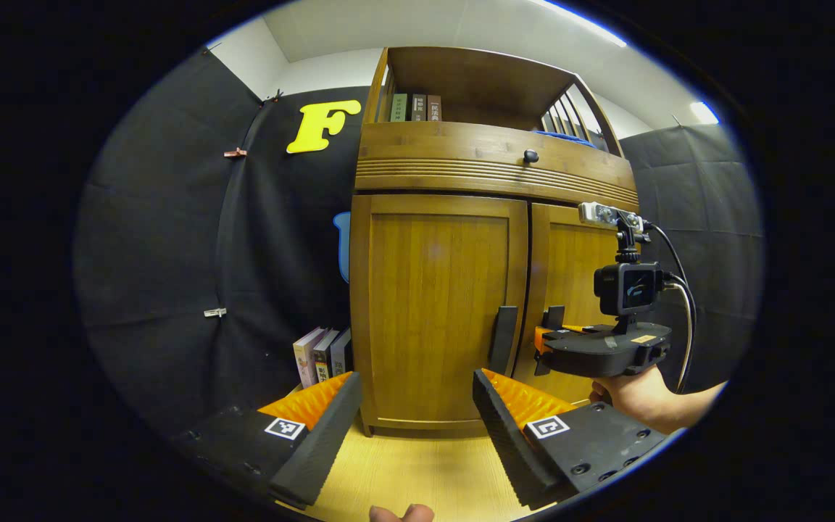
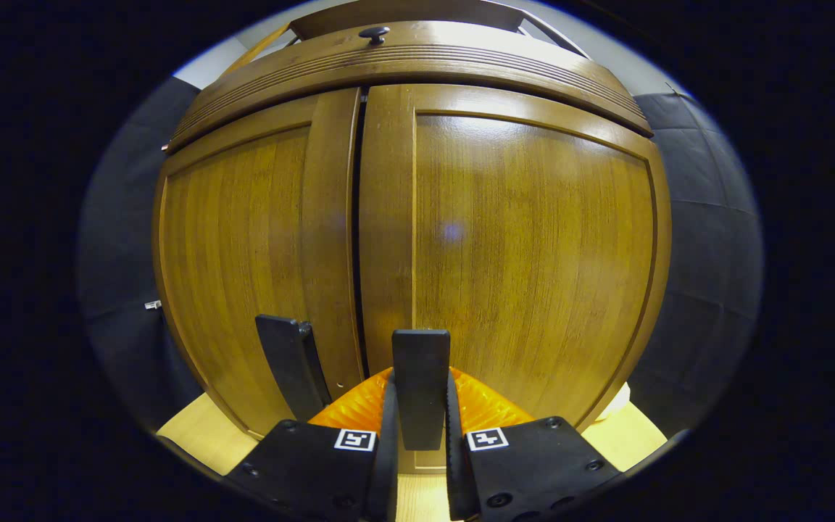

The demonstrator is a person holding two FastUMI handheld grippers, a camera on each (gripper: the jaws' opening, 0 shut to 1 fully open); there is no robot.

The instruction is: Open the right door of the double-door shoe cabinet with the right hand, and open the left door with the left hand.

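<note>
Left gripper view: shoe cabinet (image 1: 493,188) straight ahead, both doors shut; left gripper (image 1: 417,428) spread wide, short of the left door handle (image 1: 502,339); right gripper (image 1: 544,341) at the right door's handle; books (image 1: 417,107) on the open top shelf. Right gripper view: right gripper (image 2: 417,435) clamped on the right door handle (image 2: 420,384), left door handle (image 2: 288,362) just beside. Likely step: gripping done, pull outward next, swinging along the hinge arc. Contents behind doors hidden.
</note>
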